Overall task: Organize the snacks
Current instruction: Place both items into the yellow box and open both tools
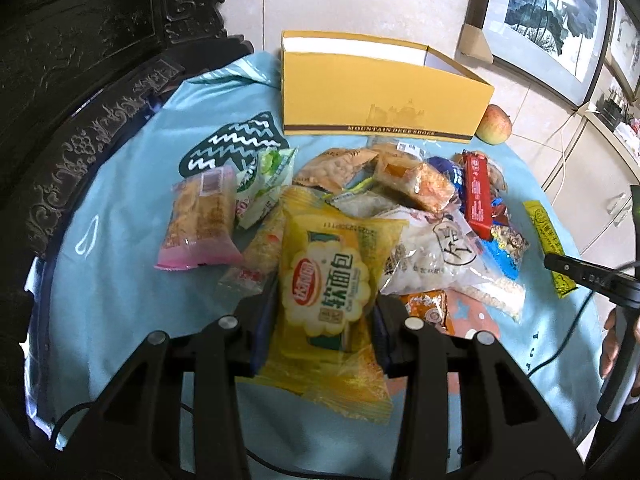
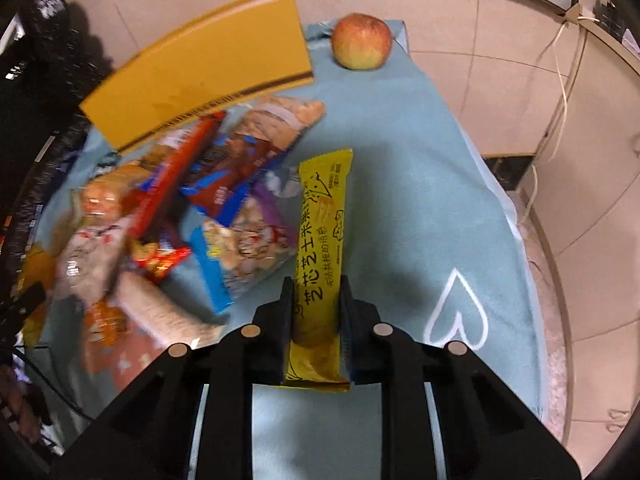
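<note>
Left tongs pinched on yellow bread packet, held in front of yellow box, right tongs pinched on yellow corn bar, right of snack pile, apple beside box

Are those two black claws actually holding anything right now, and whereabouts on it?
Left gripper pinches the yellow soft-bread packet across its lower middle. Right gripper clamps the long yellow snack bar near its lower end.
</note>
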A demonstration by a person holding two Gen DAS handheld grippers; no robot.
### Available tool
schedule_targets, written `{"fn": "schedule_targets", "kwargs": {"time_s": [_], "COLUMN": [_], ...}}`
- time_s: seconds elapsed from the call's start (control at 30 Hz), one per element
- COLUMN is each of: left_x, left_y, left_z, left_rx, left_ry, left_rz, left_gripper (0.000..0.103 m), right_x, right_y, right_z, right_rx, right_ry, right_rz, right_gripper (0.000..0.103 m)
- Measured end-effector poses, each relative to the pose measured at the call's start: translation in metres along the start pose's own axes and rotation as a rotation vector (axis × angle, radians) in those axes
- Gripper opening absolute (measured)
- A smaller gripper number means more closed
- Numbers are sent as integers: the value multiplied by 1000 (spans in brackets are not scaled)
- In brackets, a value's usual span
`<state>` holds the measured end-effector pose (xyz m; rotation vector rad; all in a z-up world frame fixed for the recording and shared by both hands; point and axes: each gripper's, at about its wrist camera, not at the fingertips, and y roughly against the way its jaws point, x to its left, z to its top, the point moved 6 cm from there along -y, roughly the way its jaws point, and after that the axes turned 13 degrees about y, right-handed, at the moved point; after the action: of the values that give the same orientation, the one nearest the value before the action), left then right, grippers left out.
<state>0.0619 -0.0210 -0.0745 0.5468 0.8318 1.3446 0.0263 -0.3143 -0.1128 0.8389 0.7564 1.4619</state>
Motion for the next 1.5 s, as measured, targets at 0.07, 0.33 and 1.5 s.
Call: {"fn": "schedule_targets", "kwargs": {"time_s": [0.07, 0.33, 1.5], "left_x": [-2, -12, -104], "left_y": [6, 28, -86], "left_z": [5, 23, 240], "left_rx": [-15, -59, -19], "left_ry": [-7, -40, 26], "left_rz": [1, 7, -23], "left_gripper": [41, 41, 41], "right_x": [9, 36, 47], "right_y": [12, 54, 1], "right_z": [3, 38, 263], "right_rx": [-25, -144, -447], "right_ry": [21, 132, 226], "right_rz": [12, 47, 56], "right_gripper": [21, 21, 21]}}
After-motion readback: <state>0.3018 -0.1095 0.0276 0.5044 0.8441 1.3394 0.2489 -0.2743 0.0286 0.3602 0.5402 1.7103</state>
